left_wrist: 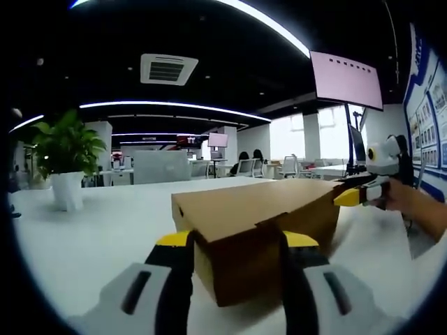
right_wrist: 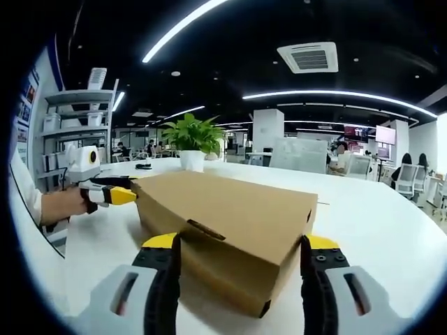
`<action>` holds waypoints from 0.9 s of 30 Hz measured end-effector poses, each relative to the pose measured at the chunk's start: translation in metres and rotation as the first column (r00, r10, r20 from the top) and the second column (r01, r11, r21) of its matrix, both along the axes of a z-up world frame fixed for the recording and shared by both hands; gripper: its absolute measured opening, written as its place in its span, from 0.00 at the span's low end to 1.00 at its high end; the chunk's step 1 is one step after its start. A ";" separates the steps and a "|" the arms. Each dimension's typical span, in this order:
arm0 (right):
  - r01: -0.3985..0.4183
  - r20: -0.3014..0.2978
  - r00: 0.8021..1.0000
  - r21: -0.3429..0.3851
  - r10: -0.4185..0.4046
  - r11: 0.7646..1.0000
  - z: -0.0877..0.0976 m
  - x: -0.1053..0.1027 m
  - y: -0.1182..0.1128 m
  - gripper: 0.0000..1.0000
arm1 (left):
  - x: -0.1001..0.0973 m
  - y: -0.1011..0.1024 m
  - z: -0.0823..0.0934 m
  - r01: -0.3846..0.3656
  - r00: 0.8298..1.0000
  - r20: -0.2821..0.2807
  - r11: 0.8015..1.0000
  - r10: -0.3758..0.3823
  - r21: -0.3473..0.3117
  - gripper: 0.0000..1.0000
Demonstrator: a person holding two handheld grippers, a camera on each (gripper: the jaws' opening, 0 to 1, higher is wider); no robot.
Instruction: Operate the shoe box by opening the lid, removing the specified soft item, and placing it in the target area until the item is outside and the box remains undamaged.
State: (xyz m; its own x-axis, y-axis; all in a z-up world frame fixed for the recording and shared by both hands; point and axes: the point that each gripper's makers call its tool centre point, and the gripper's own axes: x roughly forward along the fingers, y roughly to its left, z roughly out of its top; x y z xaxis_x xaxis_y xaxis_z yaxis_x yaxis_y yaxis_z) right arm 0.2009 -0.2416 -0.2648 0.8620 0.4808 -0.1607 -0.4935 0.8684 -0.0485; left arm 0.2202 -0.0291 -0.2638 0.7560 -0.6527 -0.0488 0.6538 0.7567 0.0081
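Cardboard shoe box (left_wrist: 258,227) sits lid-closed on the white tabletop (left_wrist: 105,237). Left tool (left_wrist: 237,241) straddles one end, jaws wide; right tool (right_wrist: 241,244) straddles the opposite end, equally wide. Potted plant (right_wrist: 192,143) stands behind.

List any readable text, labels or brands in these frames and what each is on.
None readable.
Shoe box: plain cardboard, no print visible.
Wall posters: print too small and blurred.
Hanging screen: one row of marks, illegible.
Far monitor: too small to read.
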 end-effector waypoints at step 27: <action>0.029 -0.006 1.000 -0.003 -0.029 1.000 -0.002 -0.015 0.003 0.69 | -0.015 0.005 0.000 0.004 1.000 0.000 1.000 -0.004 0.009 0.49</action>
State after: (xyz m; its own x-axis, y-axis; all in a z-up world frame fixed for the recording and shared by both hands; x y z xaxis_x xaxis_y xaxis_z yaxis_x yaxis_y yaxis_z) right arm 0.1855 -0.2382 -0.2666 0.8747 0.4551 -0.1667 -0.4683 0.8823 -0.0480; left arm 0.2049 -0.0236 -0.2637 0.7532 -0.6556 -0.0547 0.6571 0.7537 0.0143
